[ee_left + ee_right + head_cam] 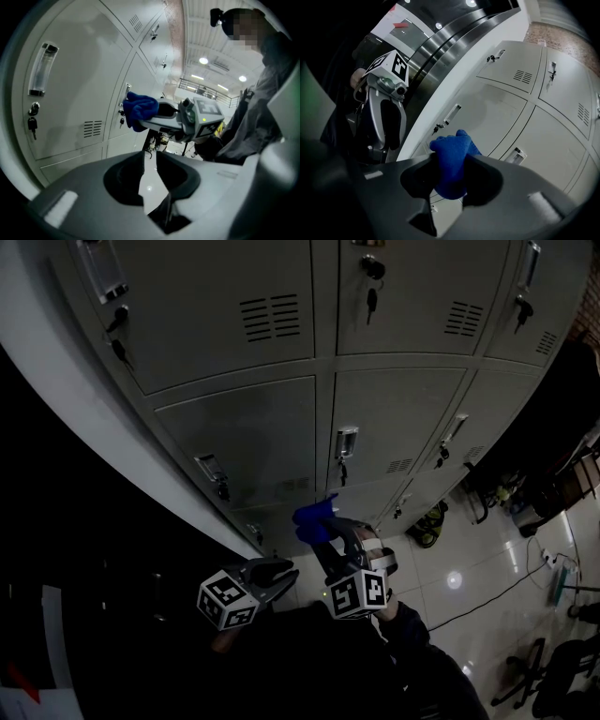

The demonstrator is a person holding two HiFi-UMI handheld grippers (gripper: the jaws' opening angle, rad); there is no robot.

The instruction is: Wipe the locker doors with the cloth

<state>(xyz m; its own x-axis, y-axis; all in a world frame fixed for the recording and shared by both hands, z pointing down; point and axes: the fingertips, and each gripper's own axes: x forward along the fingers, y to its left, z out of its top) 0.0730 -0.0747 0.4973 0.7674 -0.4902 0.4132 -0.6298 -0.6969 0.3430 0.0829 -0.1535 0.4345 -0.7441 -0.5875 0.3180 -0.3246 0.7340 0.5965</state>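
The left gripper [277, 573] [150, 157] hangs low, away from the lockers. Its dark, rounded pads stand only a thin slit apart, with nothing between them. Beside it, the right gripper [328, 527] [451, 160] [140, 121] reaches further forward. Its smooth grey fingers pinch a cloth [312, 517] [454, 143] [140, 108]. This is a bright blue, nubby wad that bulges out past the pads on both sides. Each gripper carries a marker cube [228, 601] printed in black and white squares.

The cloth is held up close to a door in the lower rows of the lockers [234, 437], near the door's edge and handle. I cannot tell whether it touches the metal.

The lockers are flat, matte grey sheet steel. They are set in rows of rectangular doors with narrow seams between them. Each door has a small block of louvred vent slots [272, 317] and a recessed, shiny oblong handle [346, 442]. Several also have a lock with a key [372, 298] hanging in it. A pale, smooth, curved band runs along the left side of the bank.

Beyond the lockers lies a glossy tiled floor [469, 587] that gives back a round spot of light. A thin dark cable [487, 601] trails across it.
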